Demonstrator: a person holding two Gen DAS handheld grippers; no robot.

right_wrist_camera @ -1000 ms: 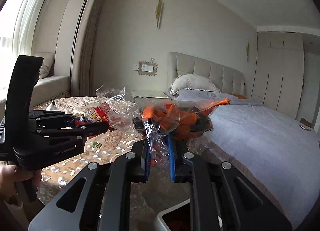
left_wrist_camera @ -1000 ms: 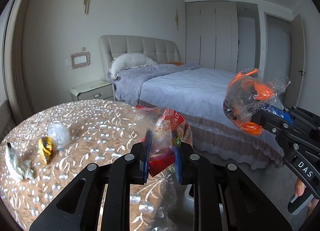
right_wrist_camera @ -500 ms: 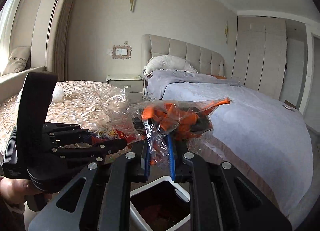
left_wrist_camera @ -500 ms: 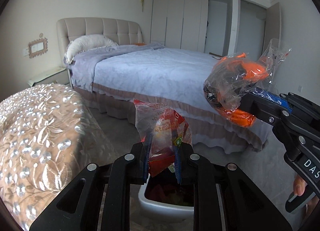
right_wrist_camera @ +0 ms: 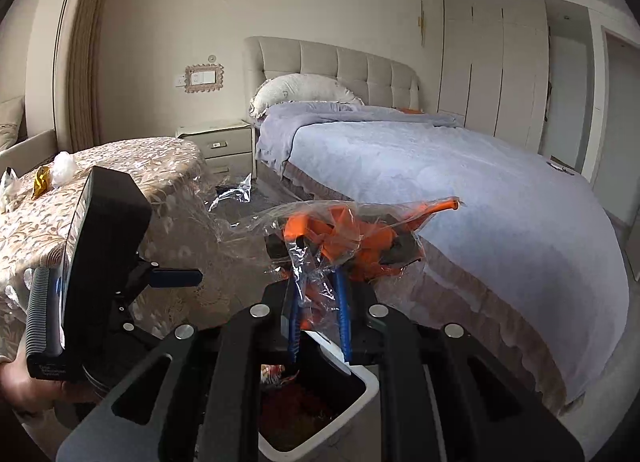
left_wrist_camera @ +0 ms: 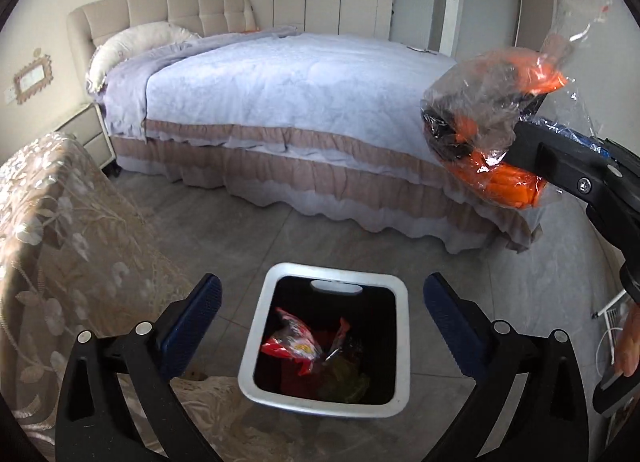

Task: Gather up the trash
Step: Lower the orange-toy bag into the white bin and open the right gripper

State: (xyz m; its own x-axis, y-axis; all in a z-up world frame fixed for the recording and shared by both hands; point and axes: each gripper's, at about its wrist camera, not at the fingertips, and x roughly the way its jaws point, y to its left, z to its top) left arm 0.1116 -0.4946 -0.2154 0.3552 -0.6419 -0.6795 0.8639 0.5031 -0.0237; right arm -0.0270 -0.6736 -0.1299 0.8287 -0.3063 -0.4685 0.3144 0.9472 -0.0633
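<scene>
Two grippers over one white bin on bedroom floor. Left gripper jaws spread wide, nothing between; bin directly below and ahead of jaws, one red snack wrapper inside among other dark trash. Right gripper jaws clamped on one clear plastic bag with orange-and-black contents, bag standing above jaws, bin beneath. Three scraps on table left of right jaws. No legible brand on wrappers.

White-rimmed bin, red wrapper, orange-and-clear bag
</scene>
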